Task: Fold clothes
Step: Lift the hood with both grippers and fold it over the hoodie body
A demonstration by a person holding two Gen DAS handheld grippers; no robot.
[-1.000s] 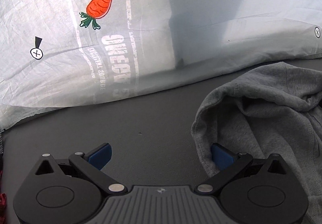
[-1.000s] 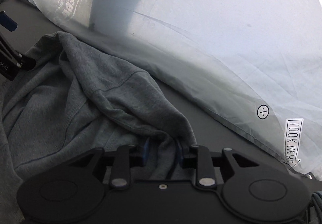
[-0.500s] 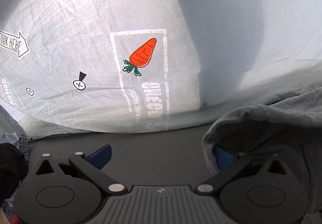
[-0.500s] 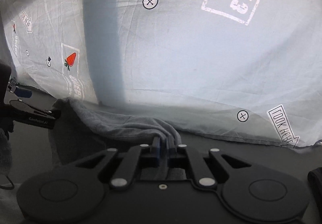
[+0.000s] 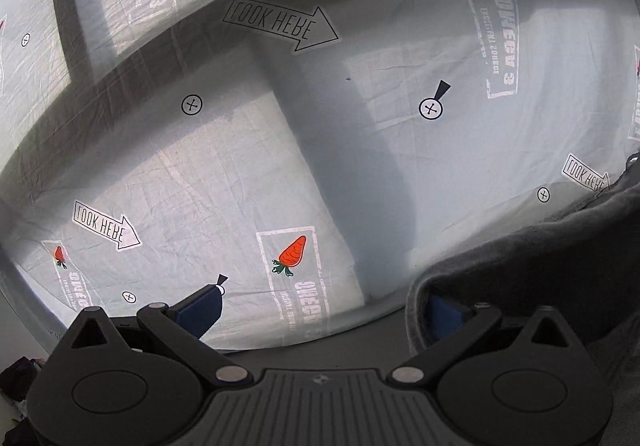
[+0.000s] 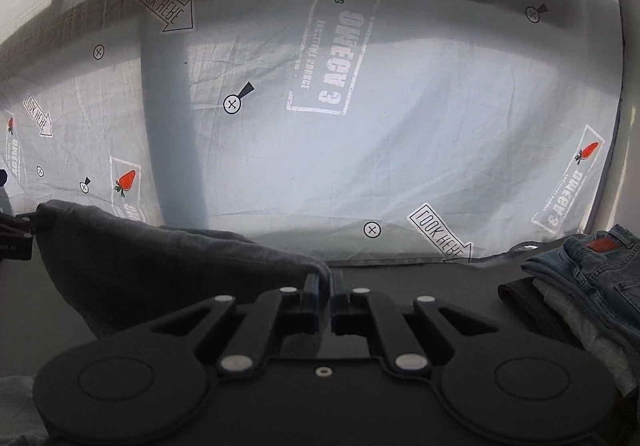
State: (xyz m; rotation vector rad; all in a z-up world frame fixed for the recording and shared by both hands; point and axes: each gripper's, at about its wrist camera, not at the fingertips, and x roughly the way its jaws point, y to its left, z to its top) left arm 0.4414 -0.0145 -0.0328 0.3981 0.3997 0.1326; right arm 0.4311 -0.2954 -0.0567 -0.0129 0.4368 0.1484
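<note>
A printed white sheet (image 6: pixel 400 149) fills the background of both views. A grey garment (image 6: pixel 168 270) is stretched across the lower left of the right wrist view. The right gripper (image 6: pixel 325 288) is seen closed on its edge at lower centre. The left gripper (image 5: pixel 320 308) is spread wide, with garment (image 5: pixel 540 258) draped over one finger (image 5: pixel 444 310) at lower right. Folded jeans (image 6: pixel 592 266) lie stacked at the right edge.

backlit white printed sheet (image 6: pixel 400 149) as backdrop w/ dark tabletop (image 6: pixel 420 274) below.
</note>
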